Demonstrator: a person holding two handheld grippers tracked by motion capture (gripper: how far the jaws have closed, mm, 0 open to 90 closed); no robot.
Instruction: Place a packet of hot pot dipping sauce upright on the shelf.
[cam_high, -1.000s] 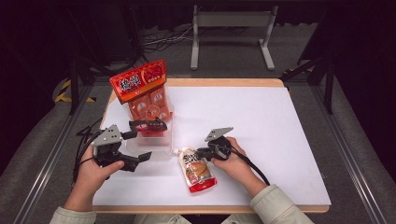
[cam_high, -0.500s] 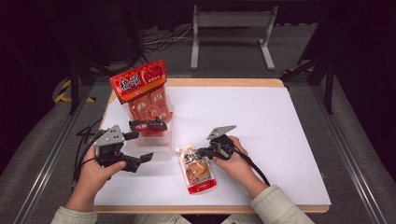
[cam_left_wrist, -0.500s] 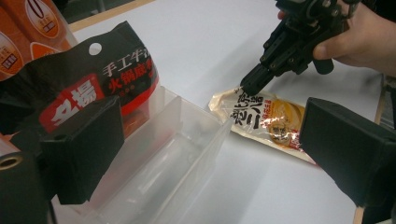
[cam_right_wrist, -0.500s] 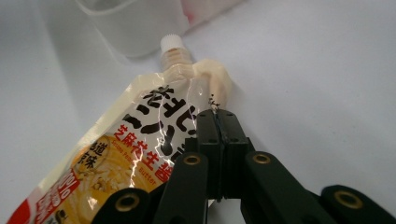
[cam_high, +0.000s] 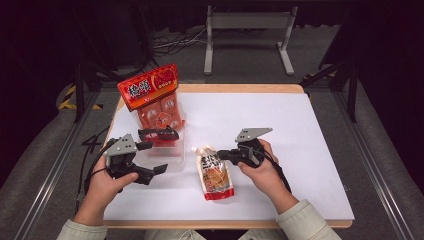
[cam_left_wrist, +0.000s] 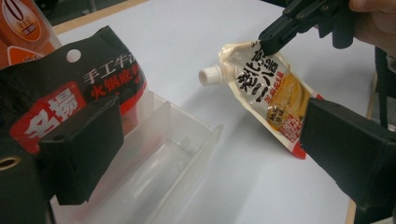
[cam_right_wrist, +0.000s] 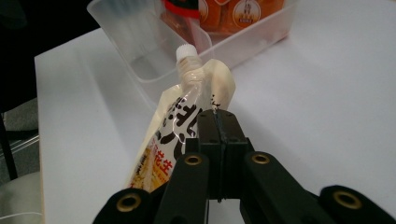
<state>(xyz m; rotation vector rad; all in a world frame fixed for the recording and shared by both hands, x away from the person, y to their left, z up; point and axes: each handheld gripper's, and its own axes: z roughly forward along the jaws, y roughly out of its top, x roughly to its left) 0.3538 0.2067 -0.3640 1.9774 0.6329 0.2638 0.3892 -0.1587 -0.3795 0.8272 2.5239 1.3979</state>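
Right gripper (cam_high: 223, 154) jaws just closed, pinching pouch (cam_high: 215, 172) top edge; spout end now lifted off table, right of bin (cam_high: 172, 159). Left gripper (cam_high: 156, 157) open, unmoved at bin. Likely next: pouch into bin.

The person's forearms come in from the near edge of the table, each hand wrapped around a gripper's handle. The left gripper (cam_high: 156, 157) sits low at the left side, its two black jaws standing wide apart with nothing pressed between the pads. The right gripper (cam_high: 224, 154) points leftward, held just above the tabletop, its jaws closed tight together, the grey plate tilted on top.
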